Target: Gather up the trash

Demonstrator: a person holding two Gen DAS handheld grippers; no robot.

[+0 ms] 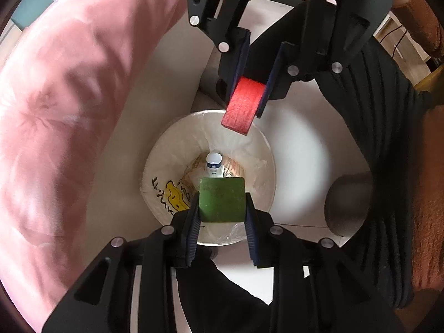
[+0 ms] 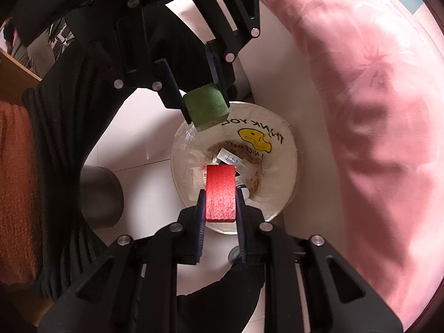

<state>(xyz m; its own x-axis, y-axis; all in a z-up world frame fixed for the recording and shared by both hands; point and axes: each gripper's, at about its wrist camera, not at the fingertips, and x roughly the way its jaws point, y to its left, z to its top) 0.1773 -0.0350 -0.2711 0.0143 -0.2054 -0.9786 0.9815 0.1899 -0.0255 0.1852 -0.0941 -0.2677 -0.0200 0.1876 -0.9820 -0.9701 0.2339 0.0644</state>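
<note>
Two claws are over one round white bin lined with a clear plastic bag (image 1: 258,149), both pointed down at its mouth. Around it: a large pink fabric cushion (image 1: 69,111) curves along the left side of my left claw (image 1: 222,219) and the right side of my right claw (image 2: 220,213); a dark rounded object (image 1: 347,202) on the white tiled floor (image 1: 299,149) sits to the right of my left claw, just beside the bin. Black ribbed clothing and an orange knit sleeve border the same side. Nothing stands between either claw and the bin opening.

Left claw: fingers pinched on a green foam cube (image 1: 222,199), which fills the gap between the blue ribbed pads (image 1: 194,227). The cube hangs directly above the near part of the bin, apart from its contents.

Right claw: approaches from the opposite side, fingers pressed against the flat faces of a red foam block with one rounded end (image 2: 220,191). The block projects forward past the fingertips and hangs over the bin's rim and interior.

Inside the bin, beyond both claws' tips, lie a small white bottle with a blue label (image 1: 214,163) and printed paper wrappers (image 1: 236,166). A yellow smiley print (image 2: 255,137) with black lettering marks the liner.
</note>
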